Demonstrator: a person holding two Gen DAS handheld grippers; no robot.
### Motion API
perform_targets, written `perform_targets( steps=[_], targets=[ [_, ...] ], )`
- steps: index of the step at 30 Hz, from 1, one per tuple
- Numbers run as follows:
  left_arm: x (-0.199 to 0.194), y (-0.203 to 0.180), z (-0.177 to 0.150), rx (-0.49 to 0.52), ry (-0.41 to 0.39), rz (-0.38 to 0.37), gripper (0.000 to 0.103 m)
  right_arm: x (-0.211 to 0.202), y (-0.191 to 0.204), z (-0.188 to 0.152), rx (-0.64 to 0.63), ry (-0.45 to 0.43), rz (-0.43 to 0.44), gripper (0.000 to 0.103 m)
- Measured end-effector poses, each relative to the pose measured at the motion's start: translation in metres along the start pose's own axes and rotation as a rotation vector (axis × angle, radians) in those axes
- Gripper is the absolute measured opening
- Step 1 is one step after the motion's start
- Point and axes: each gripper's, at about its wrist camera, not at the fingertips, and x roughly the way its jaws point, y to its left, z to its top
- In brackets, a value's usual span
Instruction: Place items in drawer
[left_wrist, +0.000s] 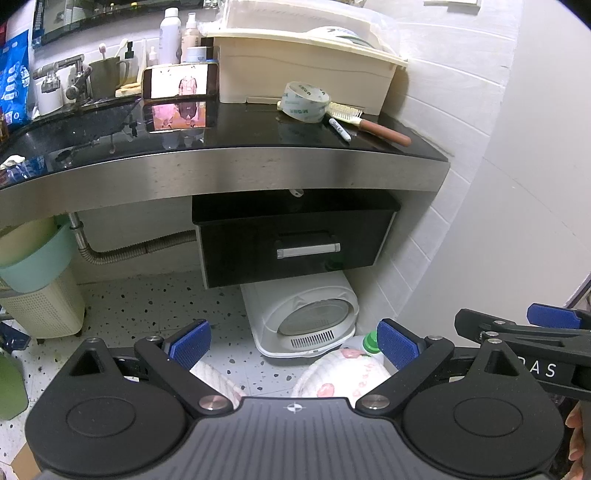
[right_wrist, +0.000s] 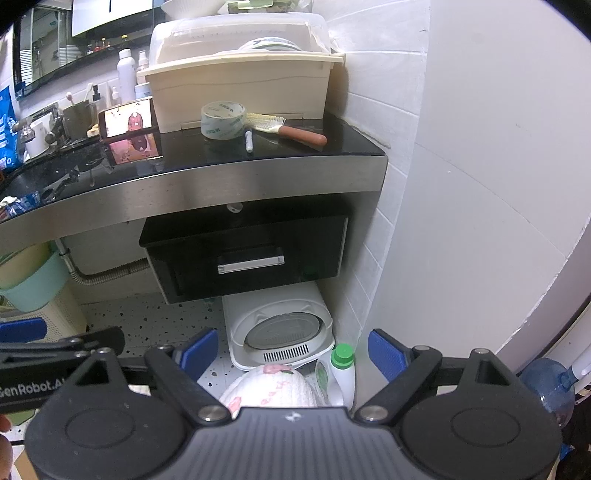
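Nothing was done yet, as I judged it: the drawer, mid-frame under the counter, was closed. My left gripper hung released and empty at bottom centre; my right gripper likewise. At upper centre the tape, marker and brush waited untouched. A phone leaned further left, clear of them.
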Motion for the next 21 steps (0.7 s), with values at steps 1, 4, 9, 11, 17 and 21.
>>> perform_targets(
  steps=[1, 4, 9, 11, 17, 21],
  targets=[
    [0.0, 0.001, 0.0, -0.003, -0.001, -0.003, 0.097, 0.0, 0.0, 0.0, -0.001, 0.0, -0.002, 0.088],
    [-0.001, 0.003, -0.002, -0.012, -0.002, -0.01, 0.097, 0.0, 0.001, 0.0, 0.001, 0.002, 0.0, 0.088],
    [0.002, 0.002, -0.003, -0.006, 0.009, -0.005, 0.097, 0.0, 0.002, -0.002, 0.014, 0.001, 0.004, 0.088],
    [0.001, 0.002, -0.004, -0.002, 0.007, -0.002, 0.097, 0.0, 0.001, -0.002, 0.016, 0.0, 0.005, 0.088],
    [0.002, 0.001, -0.013, -0.003, 0.002, 0.002, 0.097, -0.001, 0.001, -0.004, 0.02, 0.0, 0.01, 0.088],
    [0.003, 0.0, -0.014, -0.002, 0.002, 0.003, 0.097, -0.001, 0.0, -0.005, 0.023, 0.0, 0.014, 0.088]
  ],
)
